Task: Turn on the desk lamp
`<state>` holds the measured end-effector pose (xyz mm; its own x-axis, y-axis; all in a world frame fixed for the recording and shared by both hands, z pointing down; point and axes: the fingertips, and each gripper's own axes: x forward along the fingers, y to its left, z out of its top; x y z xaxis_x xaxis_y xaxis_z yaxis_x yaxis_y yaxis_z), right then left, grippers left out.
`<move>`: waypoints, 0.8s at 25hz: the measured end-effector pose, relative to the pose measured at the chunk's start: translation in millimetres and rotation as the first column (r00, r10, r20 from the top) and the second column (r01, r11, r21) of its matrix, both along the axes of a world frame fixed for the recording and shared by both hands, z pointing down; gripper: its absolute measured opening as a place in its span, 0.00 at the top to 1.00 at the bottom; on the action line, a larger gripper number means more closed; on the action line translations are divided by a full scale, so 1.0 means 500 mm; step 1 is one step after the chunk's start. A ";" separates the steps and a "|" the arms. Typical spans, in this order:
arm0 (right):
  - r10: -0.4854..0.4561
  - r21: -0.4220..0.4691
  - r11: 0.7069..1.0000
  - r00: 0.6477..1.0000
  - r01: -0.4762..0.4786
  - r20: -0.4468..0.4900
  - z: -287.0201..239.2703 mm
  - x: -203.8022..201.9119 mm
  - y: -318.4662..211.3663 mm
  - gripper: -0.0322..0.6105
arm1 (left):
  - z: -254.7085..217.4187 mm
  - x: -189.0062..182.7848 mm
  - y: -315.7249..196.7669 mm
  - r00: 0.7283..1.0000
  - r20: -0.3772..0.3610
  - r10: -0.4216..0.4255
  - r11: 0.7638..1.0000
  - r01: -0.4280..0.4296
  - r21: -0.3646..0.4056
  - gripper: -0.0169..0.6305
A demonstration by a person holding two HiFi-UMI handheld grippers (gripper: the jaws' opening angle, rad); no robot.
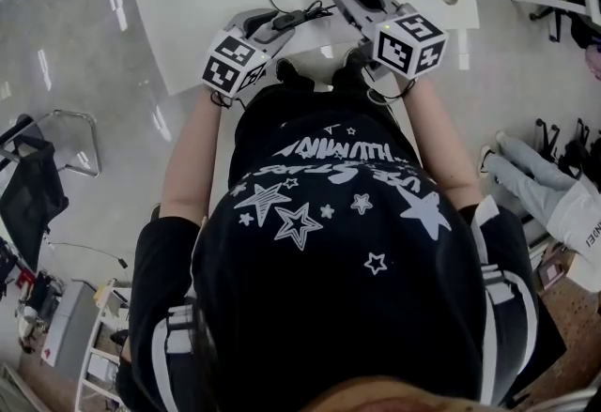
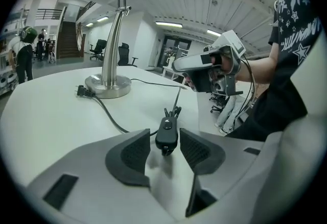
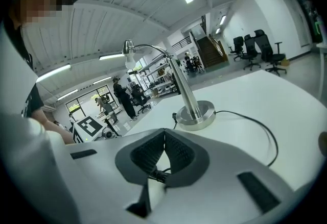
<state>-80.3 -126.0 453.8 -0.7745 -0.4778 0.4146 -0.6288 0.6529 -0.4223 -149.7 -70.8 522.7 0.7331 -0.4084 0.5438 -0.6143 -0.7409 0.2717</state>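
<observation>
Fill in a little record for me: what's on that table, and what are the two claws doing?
Table: white, curved edge.
Lamp: chrome, standing upright on the table.
Plug: lying loose on the table beside the lamp.
Switch: black, on the lamp's cord, resting on the table.
Left claw: open, with the switch between its pads, not squeezed.
Right claw: shut; a bit of cord shows below its pads, and I cannot tell if it is gripped.

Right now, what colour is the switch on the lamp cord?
Black switch; left gripper view shows it best.
</observation>
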 end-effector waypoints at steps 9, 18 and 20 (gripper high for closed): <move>0.020 -0.012 1.000 1.000 -0.020 0.008 0.009 0.000 0.009 0.94 | -0.001 0.015 0.005 0.999 -0.016 0.031 0.999 -0.031 -0.009 0.73; -0.058 -0.035 0.998 0.998 0.056 -0.034 0.025 -0.018 0.034 0.94 | -0.008 0.016 0.010 0.999 -0.027 0.039 0.999 -0.039 -0.002 0.75; -0.109 -0.036 0.994 0.990 0.106 -0.087 0.039 -0.027 0.047 0.94 | -0.009 0.016 0.011 0.999 -0.029 0.040 0.999 -0.040 0.000 0.75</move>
